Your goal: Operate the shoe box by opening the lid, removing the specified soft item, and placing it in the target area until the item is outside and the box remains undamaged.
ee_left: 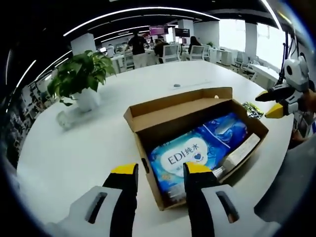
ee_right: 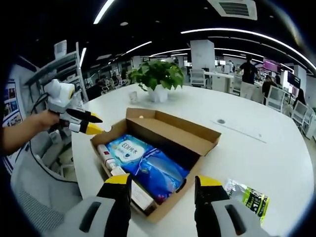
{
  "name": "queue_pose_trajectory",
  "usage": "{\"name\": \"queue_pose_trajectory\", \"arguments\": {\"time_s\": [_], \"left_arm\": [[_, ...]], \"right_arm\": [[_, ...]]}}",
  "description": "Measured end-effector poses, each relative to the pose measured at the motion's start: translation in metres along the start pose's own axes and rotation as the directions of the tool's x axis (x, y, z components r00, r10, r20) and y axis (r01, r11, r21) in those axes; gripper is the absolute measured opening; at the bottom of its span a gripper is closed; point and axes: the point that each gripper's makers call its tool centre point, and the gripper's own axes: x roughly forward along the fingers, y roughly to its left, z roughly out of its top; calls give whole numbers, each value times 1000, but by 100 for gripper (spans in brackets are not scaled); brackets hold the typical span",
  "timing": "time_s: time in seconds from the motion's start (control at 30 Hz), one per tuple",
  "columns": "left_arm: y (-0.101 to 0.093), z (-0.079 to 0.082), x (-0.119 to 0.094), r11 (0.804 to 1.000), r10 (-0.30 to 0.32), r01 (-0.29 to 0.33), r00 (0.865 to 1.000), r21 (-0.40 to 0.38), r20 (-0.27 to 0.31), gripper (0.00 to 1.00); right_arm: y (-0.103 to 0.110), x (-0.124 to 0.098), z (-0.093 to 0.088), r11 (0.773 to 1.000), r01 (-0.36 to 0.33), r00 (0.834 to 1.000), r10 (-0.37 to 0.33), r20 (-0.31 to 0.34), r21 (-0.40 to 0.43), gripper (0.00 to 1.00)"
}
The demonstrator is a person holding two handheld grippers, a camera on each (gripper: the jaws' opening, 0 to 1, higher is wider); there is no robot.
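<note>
The shoe box point(ee_left: 197, 143) is sitting on the white round worktop point(ee_left: 74, 153) with its lid point(ee_right: 173, 129) already folded back and standing open, so the first step looks done. Inside, the blue soft pack point(ee_left: 197, 150) is lying flat across the bottom, with a slim carton point(ee_left: 242, 153) tucked along one wall beside it. Nothing is holding the pack yet; it is resting fully inside the box.

The left tool point(ee_left: 160, 170) is hovering just at the near corner of the box, its jaws spread and gripping nothing. The right tool point(ee_right: 163, 183) is waiting at the opposite end, likewise spread apart and empty, one jaw over the box's edge.

A small green-and-yellow packet point(ee_right: 249, 197) is lying on the worktop just beside the box, and a potted plant point(ee_left: 81, 79) is standing well apart at the far side. People are moving about in the office behind.

As I judge it, what is remaining is the whole extraction: reaching in, pinching the pack, lifting it clear without tearing the cardboard walls, and setting it down outside. The target area is not something I can pick out.
</note>
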Motion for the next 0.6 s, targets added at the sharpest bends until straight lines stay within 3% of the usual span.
{"name": "queue_pose_trajectory", "arguments": {"time_s": [0.6], "left_arm": [[9,-26,6,996,13,-16,999,-83,-45,19]], "right_arm": [[30,27,11,997,-67,998,68,13,-47,41]]}}
